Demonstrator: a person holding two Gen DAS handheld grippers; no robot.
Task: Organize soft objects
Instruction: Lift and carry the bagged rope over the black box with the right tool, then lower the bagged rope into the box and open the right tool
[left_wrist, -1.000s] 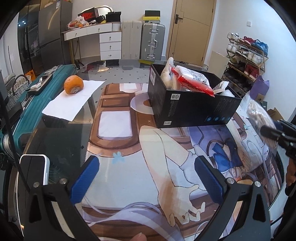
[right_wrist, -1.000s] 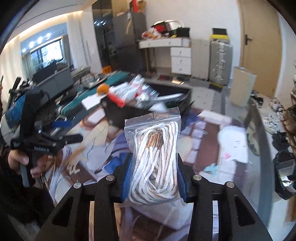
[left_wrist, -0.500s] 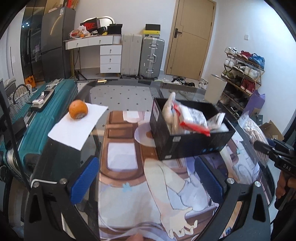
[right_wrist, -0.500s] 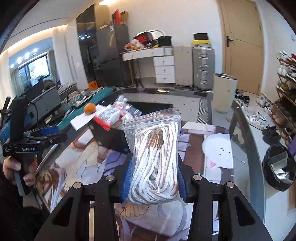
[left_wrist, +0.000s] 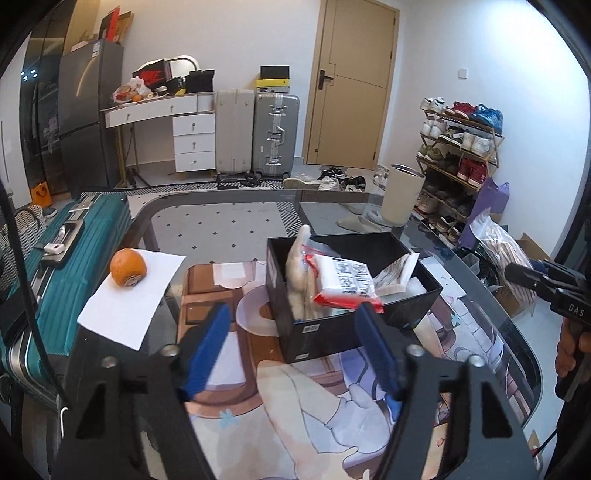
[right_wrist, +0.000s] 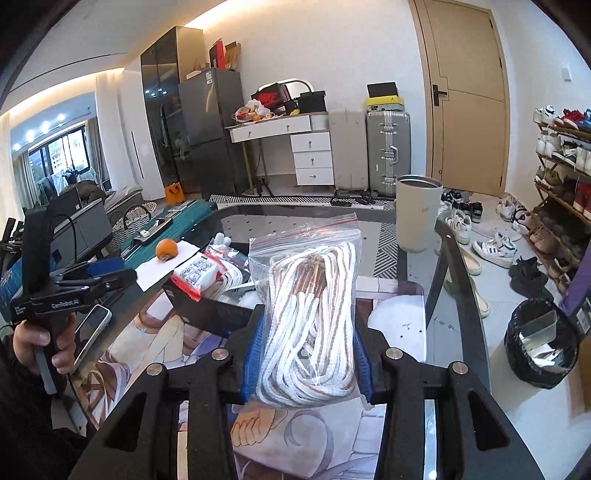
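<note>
Rope bag (right_wrist: 308, 317), bottom hidden by right tongs (right_wrist: 306, 363)

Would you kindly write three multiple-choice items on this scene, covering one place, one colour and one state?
1. Where does the orange sit?
A. inside the black box
B. on a white sheet of paper
C. on the teal suitcase

2. What colour are the pads of the left gripper?
A. blue
B. red
C. yellow

3. What is the state of the right gripper?
A. open and empty
B. shut on nothing
C. shut on the bag of white cord

Answers:
1. B, the white sheet of paper lies under the fruit.
2. A, both pads show blue.
3. C, the bag of white cord sits squeezed between its pads.
</note>
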